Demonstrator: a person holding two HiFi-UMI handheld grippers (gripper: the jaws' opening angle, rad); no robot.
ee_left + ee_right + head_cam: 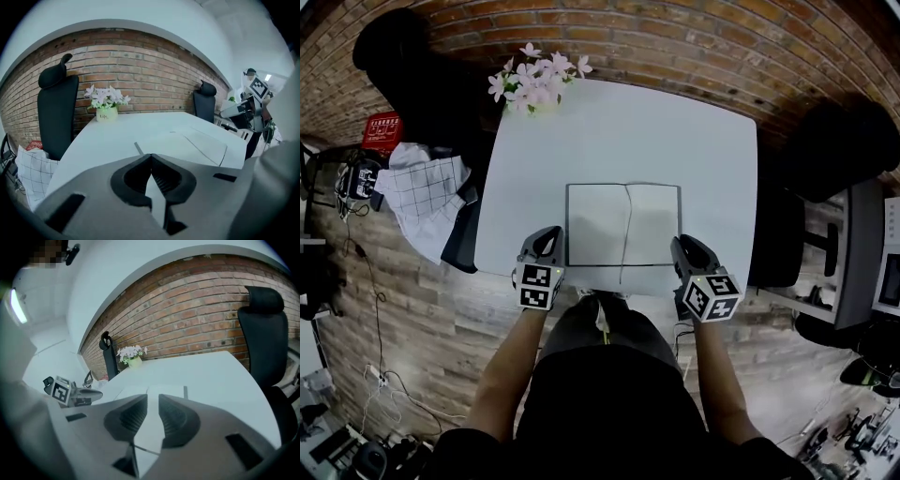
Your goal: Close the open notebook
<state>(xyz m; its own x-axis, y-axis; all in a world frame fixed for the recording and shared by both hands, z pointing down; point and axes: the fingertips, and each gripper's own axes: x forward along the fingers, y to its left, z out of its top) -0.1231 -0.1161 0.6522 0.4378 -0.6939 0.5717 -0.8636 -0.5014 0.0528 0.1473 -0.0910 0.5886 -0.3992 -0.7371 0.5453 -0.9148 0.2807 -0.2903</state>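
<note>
An open notebook (pixel 623 225) with blank white pages lies flat near the front edge of the white table (pixel 619 131). My left gripper (pixel 547 236) hovers at the notebook's near left corner, and its jaws meet at the tips with nothing in them. My right gripper (pixel 683 247) hovers at the near right corner, jaws a little apart and empty. In the left gripper view the gripper (pixel 151 157) points across the table with the notebook (pixel 197 138) ahead to its right. In the right gripper view the gripper (pixel 153 397) frames the notebook (pixel 173 390) just ahead.
A pot of pink flowers (pixel 534 80) stands at the table's far left corner. Black office chairs sit at the far left (pixel 403 56) and at the right (pixel 844 141). A checked cloth (pixel 422 192) hangs left of the table. A brick wall runs behind.
</note>
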